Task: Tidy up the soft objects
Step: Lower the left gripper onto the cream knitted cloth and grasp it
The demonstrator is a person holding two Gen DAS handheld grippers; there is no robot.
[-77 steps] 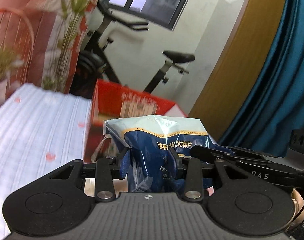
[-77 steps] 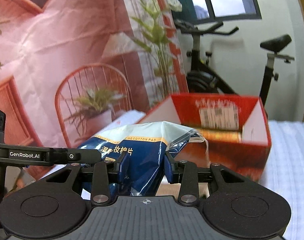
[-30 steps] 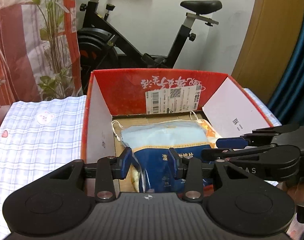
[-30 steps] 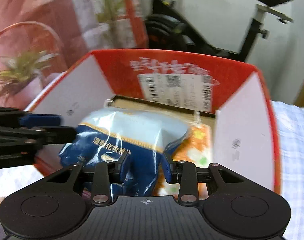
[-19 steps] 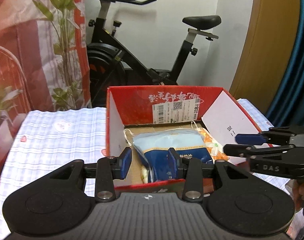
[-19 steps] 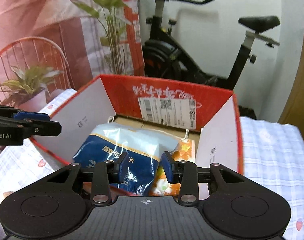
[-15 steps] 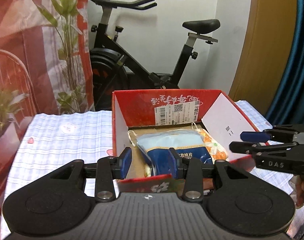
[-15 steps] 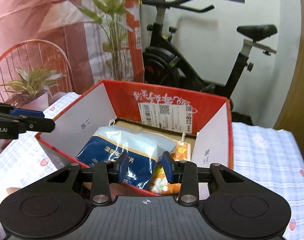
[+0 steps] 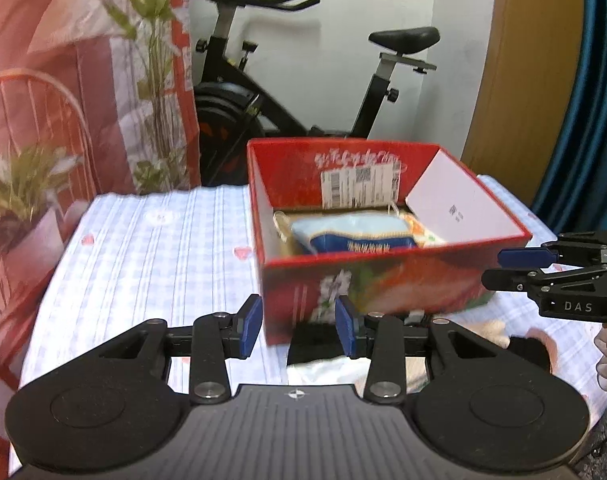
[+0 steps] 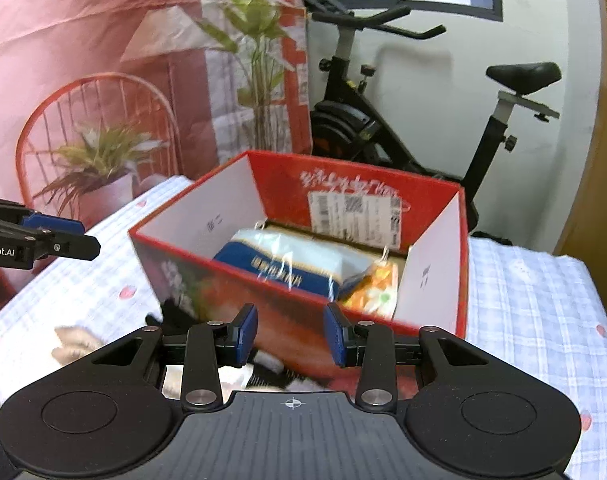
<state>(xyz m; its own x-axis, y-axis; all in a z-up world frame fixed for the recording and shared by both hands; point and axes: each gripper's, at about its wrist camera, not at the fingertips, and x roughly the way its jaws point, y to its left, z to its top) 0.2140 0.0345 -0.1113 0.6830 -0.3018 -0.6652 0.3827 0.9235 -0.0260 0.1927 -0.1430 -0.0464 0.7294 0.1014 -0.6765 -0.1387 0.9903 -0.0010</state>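
Both grippers are now pulled back from the red box (image 9: 383, 240), and neither carries anything. Earlier the blue-and-white pack of cotton pads (image 9: 359, 236) was pinched between the fingers of both tools and carried in the air; a second ago it was being lowered into the box. Now it lies inside the box, ahead of and above the left gripper (image 9: 297, 326) in that camera's view, resting against an orange printed packet (image 10: 373, 292) that sits toward the box's right side in the right wrist view.

The left gripper's blue pads stand apart with only the box's front wall and the tablecloth showing in the gap between them. The right gripper (image 10: 289, 334) likewise has its pads parted and nothing clamped; the near corner of the box fills the space beyond them.

The box has shrunk in both views compared with half a second ago, and its printed outer front face is now visible. The checked tablecloth (image 9: 155, 248) spreads to the left of the left gripper. Dark and pale soft items (image 9: 503, 332), blurred, lie on the cloth just in front of the box, close to both tools. Each gripper's tip shows at the edge of the other's view.
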